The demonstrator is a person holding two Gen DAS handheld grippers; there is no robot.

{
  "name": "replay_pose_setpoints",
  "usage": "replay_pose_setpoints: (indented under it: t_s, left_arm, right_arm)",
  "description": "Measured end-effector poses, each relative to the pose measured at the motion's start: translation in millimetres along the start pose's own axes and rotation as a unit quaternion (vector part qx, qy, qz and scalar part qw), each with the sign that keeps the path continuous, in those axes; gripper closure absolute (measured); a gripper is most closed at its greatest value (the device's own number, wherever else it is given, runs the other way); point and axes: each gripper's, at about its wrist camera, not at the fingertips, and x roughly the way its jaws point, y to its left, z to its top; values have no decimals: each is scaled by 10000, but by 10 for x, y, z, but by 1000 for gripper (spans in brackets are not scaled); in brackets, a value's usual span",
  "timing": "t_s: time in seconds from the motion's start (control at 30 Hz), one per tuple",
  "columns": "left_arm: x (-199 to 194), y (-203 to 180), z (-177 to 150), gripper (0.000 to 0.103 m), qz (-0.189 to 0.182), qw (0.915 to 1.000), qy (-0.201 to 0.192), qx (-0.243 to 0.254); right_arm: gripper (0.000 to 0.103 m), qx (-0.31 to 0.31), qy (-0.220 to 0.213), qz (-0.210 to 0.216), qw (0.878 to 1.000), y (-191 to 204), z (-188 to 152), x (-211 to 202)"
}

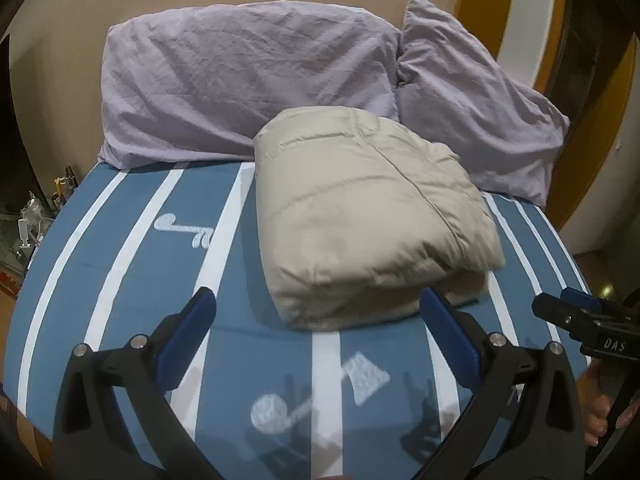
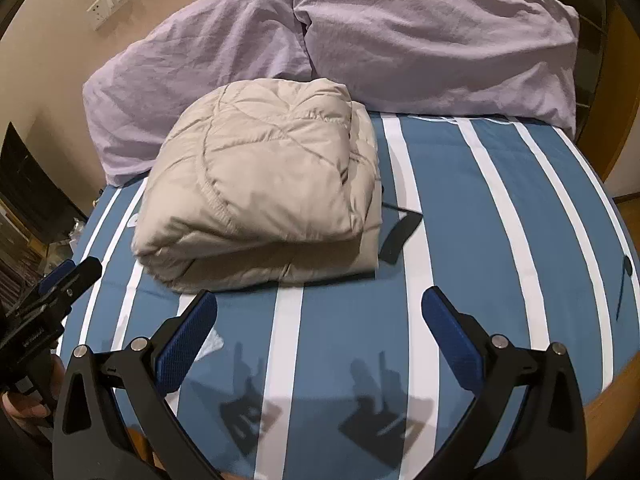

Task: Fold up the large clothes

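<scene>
A beige quilted jacket (image 1: 368, 216) lies folded into a thick bundle on the blue-and-white striped bed (image 1: 120, 264); it also shows in the right wrist view (image 2: 260, 188). My left gripper (image 1: 318, 316) is open and empty, hovering just in front of the bundle's near edge. My right gripper (image 2: 318, 316) is open and empty, above the bed (image 2: 500, 208) in front and to the right of the bundle. The right gripper also shows at the right edge of the left wrist view (image 1: 560, 308), and the left gripper at the left edge of the right wrist view (image 2: 76, 272).
Two lilac pillows (image 1: 248, 80) (image 1: 476, 112) lean against the wall behind the jacket. A dark phone (image 2: 400, 236) lies on the bed by the jacket's right edge. A cluttered shelf (image 1: 36, 216) stands left of the bed. The bed's wooden edge (image 2: 612, 392) shows at right.
</scene>
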Motion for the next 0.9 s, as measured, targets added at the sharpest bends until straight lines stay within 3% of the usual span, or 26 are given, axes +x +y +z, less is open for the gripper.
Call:
replay_pose_setpoints:
  t_s: [0.3, 0.9]
  left_arm:
    - [-219, -48, -218, 2, -220, 9997, 18, -85]
    - [-242, -89, -292, 2, -248, 9997, 13, -82]
  right_arm:
    - [1, -15, -89, 39, 10000, 80, -242, -169]
    - [1, -100, -133, 90, 9998, 158, -270, -163]
